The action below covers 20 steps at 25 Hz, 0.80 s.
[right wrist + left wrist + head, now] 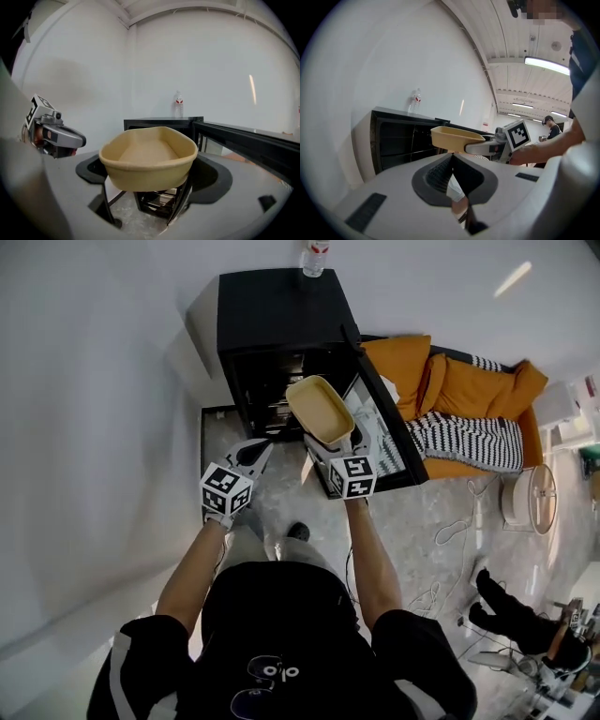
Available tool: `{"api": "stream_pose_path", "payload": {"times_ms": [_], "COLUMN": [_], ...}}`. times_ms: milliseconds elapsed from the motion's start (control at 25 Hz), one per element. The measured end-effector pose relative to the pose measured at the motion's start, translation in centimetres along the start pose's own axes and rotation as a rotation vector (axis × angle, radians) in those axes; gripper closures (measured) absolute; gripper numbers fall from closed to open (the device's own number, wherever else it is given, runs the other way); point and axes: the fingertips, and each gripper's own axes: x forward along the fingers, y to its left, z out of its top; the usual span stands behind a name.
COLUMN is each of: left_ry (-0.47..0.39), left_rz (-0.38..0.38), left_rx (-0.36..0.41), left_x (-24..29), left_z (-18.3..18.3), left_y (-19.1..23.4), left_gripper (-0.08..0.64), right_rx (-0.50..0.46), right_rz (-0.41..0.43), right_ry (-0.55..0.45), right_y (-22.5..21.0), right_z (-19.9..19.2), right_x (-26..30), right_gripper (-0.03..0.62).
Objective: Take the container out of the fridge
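Observation:
The tan, empty container (319, 409) hangs in the air in front of the open black fridge (272, 310), outside its shelves. My right gripper (330, 442) is shut on the container's near wall and holds it level. In the right gripper view the container (149, 157) fills the middle, with the fridge (161, 123) behind it. My left gripper (255, 454) is lower left of the container and apart from it, shut with nothing in it. In the left gripper view its jaws (452, 164) meet, and the container (454, 138) shows beyond them.
The fridge door (384, 418) stands swung open to the right. A water bottle (315, 257) stands on top of the fridge. An orange sofa (459, 385) with a striped blanket (469, 439), a fan (530, 498) and floor cables lie to the right. A white wall runs along the left.

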Motion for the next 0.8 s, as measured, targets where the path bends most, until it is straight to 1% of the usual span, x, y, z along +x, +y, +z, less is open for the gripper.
{"api": "stream_pose_path", "payload": {"times_ms": [240,520,800], "left_ry": [-0.045,-0.08,-0.102], "left_rz": [0.068,0.115,0.137], "left_rx": [-0.012,-0.01,-0.007], "left_x": [-0.7,-2.2,-3.1], "left_z": [1.3,2.6,3.2], "left_y": [-2.5,-3.8,-4.7], "left_gripper": [0.561,0.561,0.561], "right_rx": [-0.029,-0.043,-0.042], "right_rz": [0.045,0.063,0.073], "right_ry": [-0.004,-0.012,-0.013], "right_y": [0.0,-0.2,0.4], "right_z": [0.9,1.0,0.7], "right_x": [-4.0,-7.7,-9.8], "right_gripper": [0.068,0.069,0.069]}}
